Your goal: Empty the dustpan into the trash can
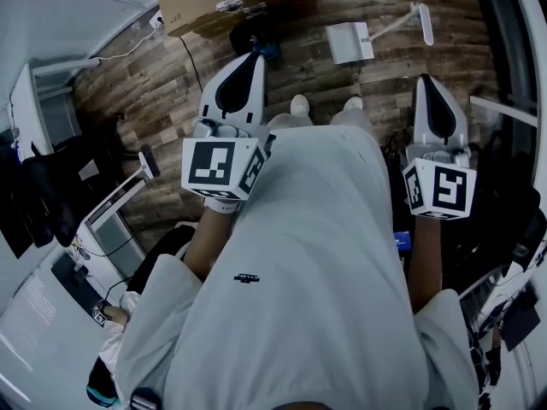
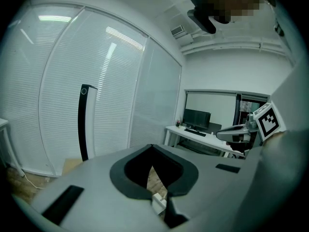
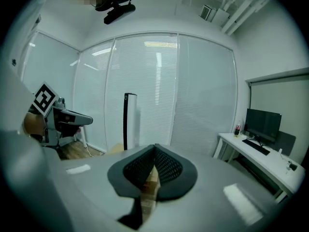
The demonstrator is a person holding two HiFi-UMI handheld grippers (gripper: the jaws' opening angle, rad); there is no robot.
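Floor [image 1: 128,92] of wood planks fills the head view, with a cardboard box [image 1: 197,7] at its far edge. The person stands over it, a gripper in each hand pointing forward and a little down. The left gripper [image 1: 255,58] has its jaws pressed together with nothing between them; its own view shows only a sliver of floor past the dark pads. The right gripper [image 1: 426,82] is closed and empty in the same way. The dustpan [image 1: 349,43] lies on the floor just beyond the shoes [image 1: 299,105], between the lines of the two grippers and well apart from both. Its thin handle [image 1: 393,26] runs off up and to the right. I can make out no trash can for certain in any view, and the pan is too small to show whether it holds anything. The scene thus fits a full pan waiting on the floor as well as an emptied one set back down. By its look the pan is white plastic, so probably light, stiff and rather smooth. The thin handle seems the natural place to pinch, low down near the pan. A grip far out would let the pan end swing and tilt, and anything loose inside could slide out.
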